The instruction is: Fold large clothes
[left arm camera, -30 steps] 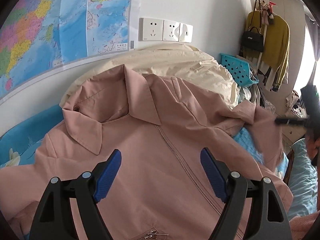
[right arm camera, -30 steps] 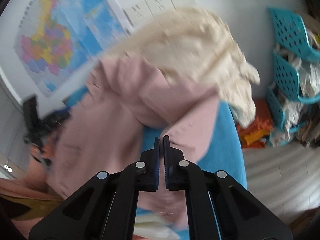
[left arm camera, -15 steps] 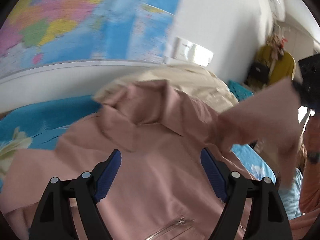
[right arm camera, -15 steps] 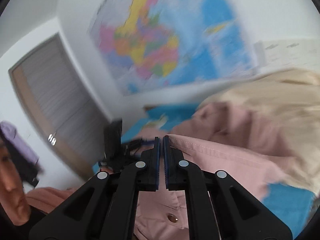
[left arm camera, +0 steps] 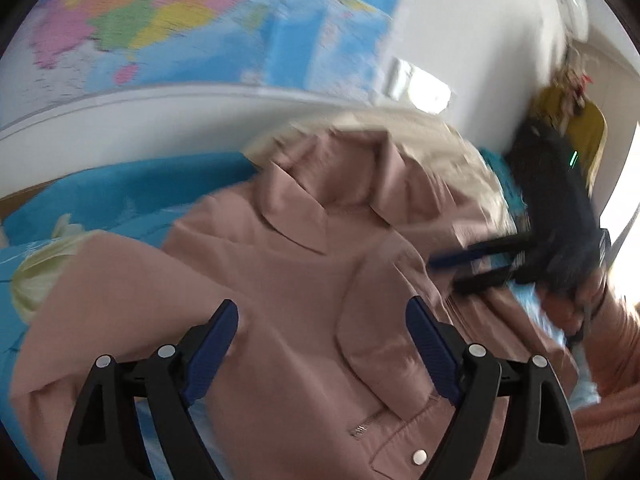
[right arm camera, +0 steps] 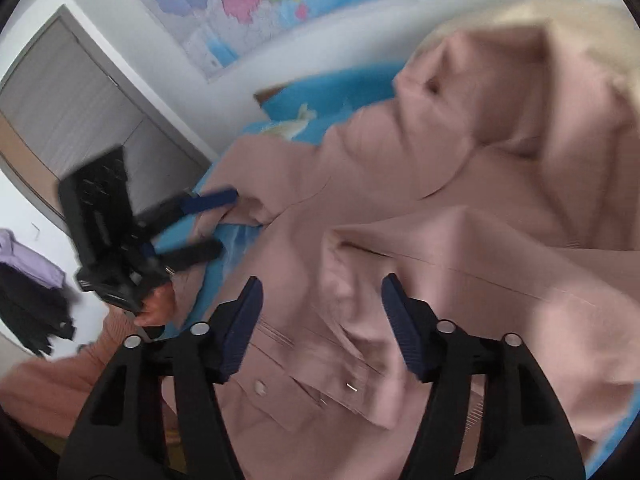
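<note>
A pink zip jacket [left arm camera: 304, 264] lies front up on the blue bed sheet [left arm camera: 120, 200], collar towards the wall. One sleeve [right arm camera: 460, 248] is folded across its front, with the cuff end under my right gripper [right arm camera: 322, 284]. That gripper's jaws are opening and its pads are clear of the cloth. The left wrist view shows the right gripper [left arm camera: 448, 272] over the jacket's right side. My left gripper [left arm camera: 322, 312] hovers over the jacket's chest, its jaws wide and still opening, with nothing pressed between them. In the right wrist view the left gripper [right arm camera: 224, 224] is near the jacket's left edge.
A cream garment [left arm camera: 400, 128] is heaped behind the collar against the wall. A large map [left arm camera: 200, 20] and wall sockets [left arm camera: 420, 84] are above it. A yellow garment [left arm camera: 584, 132] hangs at the right. A grey door [right arm camera: 60, 100] and hanging clothes [right arm camera: 24, 280] stand at the left.
My right gripper, shut on the sleeve, carried it across the jacket's front, then let go and opened. My left gripper slid sideways over the jacket and stayed open.
</note>
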`<action>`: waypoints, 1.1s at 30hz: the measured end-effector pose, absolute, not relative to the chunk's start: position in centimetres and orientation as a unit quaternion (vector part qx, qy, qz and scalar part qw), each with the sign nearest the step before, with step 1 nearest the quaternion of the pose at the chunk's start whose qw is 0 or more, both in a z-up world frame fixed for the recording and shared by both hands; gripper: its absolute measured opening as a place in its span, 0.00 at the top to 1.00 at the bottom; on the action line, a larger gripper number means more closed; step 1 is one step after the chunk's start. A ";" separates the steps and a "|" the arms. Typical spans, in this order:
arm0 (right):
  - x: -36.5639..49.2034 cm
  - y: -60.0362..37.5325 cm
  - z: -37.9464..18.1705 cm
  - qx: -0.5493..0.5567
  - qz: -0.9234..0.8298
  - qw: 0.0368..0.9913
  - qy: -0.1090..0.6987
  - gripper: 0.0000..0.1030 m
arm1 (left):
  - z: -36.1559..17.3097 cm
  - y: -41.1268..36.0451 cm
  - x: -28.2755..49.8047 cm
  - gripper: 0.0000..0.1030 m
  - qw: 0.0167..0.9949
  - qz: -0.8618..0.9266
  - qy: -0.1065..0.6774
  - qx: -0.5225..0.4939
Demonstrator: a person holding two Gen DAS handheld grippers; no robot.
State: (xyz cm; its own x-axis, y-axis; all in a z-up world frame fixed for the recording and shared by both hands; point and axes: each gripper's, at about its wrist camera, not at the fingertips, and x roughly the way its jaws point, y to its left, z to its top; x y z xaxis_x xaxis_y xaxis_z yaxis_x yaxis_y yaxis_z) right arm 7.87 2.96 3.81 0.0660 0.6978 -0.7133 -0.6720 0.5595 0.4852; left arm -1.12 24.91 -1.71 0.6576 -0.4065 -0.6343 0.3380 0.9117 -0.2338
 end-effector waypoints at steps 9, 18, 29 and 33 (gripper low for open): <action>12.7 -9.7 7.0 -0.099 0.207 0.872 0.432 0.32 | -5.3 17.0 1.6 0.12 0.878 -0.234 0.417 0.034; 14.9 -11.5 4.9 -0.041 0.239 0.855 0.458 0.95 | -5.8 19.2 3.9 0.95 0.872 -0.195 0.449 0.008; 16.9 -15.5 2.5 0.000 0.148 0.873 0.465 0.86 | -4.3 27.0 6.1 0.31 0.885 -0.139 0.438 -0.067; 13.6 -16.2 5.0 -0.002 0.143 0.897 0.418 0.56 | -4.6 26.3 4.9 0.17 0.884 -0.172 0.432 -0.043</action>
State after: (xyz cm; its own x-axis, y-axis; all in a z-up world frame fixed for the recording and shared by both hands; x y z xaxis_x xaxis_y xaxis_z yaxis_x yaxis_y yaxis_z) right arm 13.56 -16.24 5.01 0.6094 0.2543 -0.7509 -0.2579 0.9592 0.1155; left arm 4.86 26.26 -4.64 0.5680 -0.3412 -0.7489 0.2678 0.9371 -0.2239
